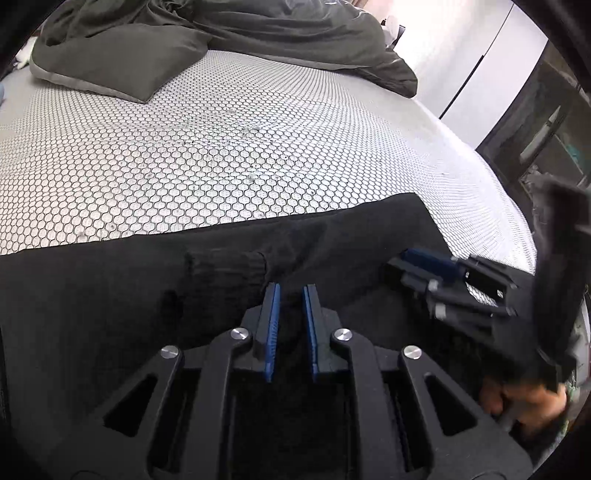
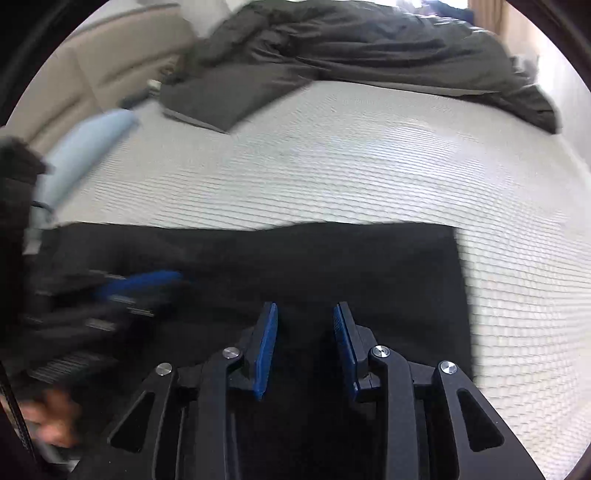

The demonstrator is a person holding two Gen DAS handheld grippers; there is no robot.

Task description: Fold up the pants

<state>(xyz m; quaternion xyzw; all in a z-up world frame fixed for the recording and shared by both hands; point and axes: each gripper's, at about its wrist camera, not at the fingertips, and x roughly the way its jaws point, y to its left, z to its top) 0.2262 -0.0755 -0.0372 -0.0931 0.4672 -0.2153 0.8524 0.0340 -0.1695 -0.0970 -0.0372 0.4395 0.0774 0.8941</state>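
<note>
Black pants [image 1: 110, 295] lie flat across the near part of the mattress, a ribbed cuff [image 1: 225, 269] folded onto them. My left gripper [image 1: 291, 286] hovers low over the cloth just right of that cuff, blue pads a narrow gap apart, nothing pinched that I can see. My right gripper [image 1: 417, 266] comes in from the right, blurred, near the pants' right end. In the right wrist view the pants [image 2: 332, 258] fill the lower half. My right gripper [image 2: 306, 305] stands over them, pads wider apart and empty. The left gripper [image 2: 173, 277] is a blur at left.
The honeycomb-patterned mattress [image 1: 221, 147] stretches beyond the pants. A dark grey pillow [image 1: 110, 62] and rumpled duvet [image 1: 295, 29] lie at the far end. A white wardrobe [image 1: 472, 66] stands right of the bed. A hand [image 1: 528, 406] holds the right gripper. A blurred light-blue thing [image 2: 85, 147] is at left.
</note>
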